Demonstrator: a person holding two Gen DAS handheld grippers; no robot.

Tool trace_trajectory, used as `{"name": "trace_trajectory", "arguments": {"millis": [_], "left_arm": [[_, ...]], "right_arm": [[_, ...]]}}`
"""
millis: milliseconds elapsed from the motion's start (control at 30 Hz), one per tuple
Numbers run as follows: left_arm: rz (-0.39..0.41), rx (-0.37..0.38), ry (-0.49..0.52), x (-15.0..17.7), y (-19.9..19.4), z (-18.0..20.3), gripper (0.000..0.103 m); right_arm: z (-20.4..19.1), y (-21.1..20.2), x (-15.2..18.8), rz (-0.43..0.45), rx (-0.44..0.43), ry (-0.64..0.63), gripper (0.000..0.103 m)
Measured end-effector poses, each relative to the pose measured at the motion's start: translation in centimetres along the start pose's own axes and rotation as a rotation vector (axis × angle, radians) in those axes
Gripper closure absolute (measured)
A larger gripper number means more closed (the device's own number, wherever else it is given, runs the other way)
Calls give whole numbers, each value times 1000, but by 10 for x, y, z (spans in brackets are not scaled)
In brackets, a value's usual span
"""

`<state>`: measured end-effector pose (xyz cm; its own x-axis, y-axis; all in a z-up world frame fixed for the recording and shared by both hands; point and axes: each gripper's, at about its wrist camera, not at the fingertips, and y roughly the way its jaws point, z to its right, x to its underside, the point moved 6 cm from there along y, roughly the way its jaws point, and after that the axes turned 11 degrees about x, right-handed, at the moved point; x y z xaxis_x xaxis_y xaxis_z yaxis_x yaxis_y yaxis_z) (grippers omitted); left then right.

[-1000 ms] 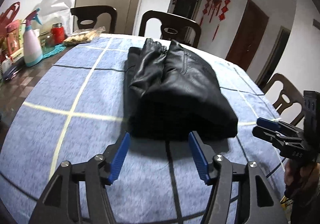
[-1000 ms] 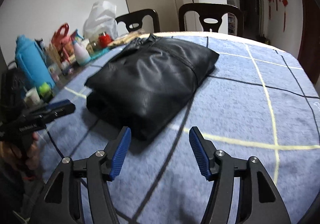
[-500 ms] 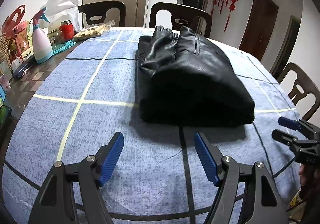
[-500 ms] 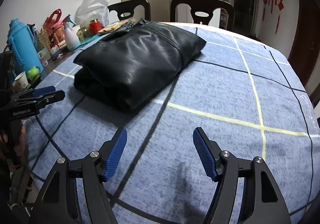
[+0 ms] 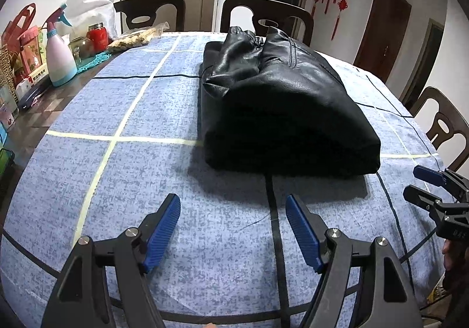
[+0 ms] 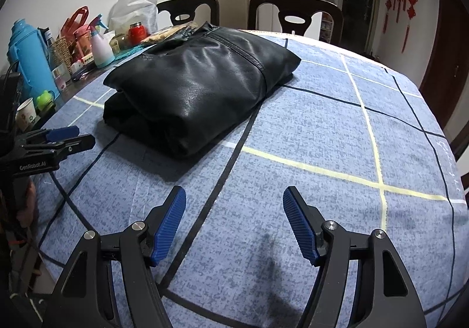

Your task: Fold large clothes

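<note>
A black leather jacket point(image 5: 281, 111) lies folded into a thick bundle on the blue checked tablecloth point(image 5: 123, 187); it also shows in the right wrist view point(image 6: 199, 87). My left gripper point(image 5: 233, 210) is open and empty, a short way back from the bundle's near edge. My right gripper point(image 6: 234, 202) is open and empty, near the table's front edge, apart from the jacket. Each gripper shows in the other's view, the right one point(image 5: 422, 184) and the left one point(image 6: 73, 136).
Along the table's left side stand a spray bottle point(image 5: 60, 58), a red jar point(image 5: 98, 36), a white bag point(image 5: 93, 2) and a blue thermos point(image 6: 27, 61). Dark chairs point(image 5: 263, 17) stand at the far side, another chair point(image 5: 442, 125) at the right.
Both grippers have drawn back from the folded jacket toward the table's near edge. Both stay open. The jacket has not moved.
</note>
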<state>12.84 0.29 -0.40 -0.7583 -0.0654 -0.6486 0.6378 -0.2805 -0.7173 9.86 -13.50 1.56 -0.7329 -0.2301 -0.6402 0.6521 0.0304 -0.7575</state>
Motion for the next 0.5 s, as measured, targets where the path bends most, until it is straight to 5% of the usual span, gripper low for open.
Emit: {"name": "trace_trajectory", "arguments": {"millis": [500], "left_arm": [[-16, -32, 18, 2, 6, 2, 27]], "right_arm": [[-4, -2, -3, 8, -4, -3, 34]]}}
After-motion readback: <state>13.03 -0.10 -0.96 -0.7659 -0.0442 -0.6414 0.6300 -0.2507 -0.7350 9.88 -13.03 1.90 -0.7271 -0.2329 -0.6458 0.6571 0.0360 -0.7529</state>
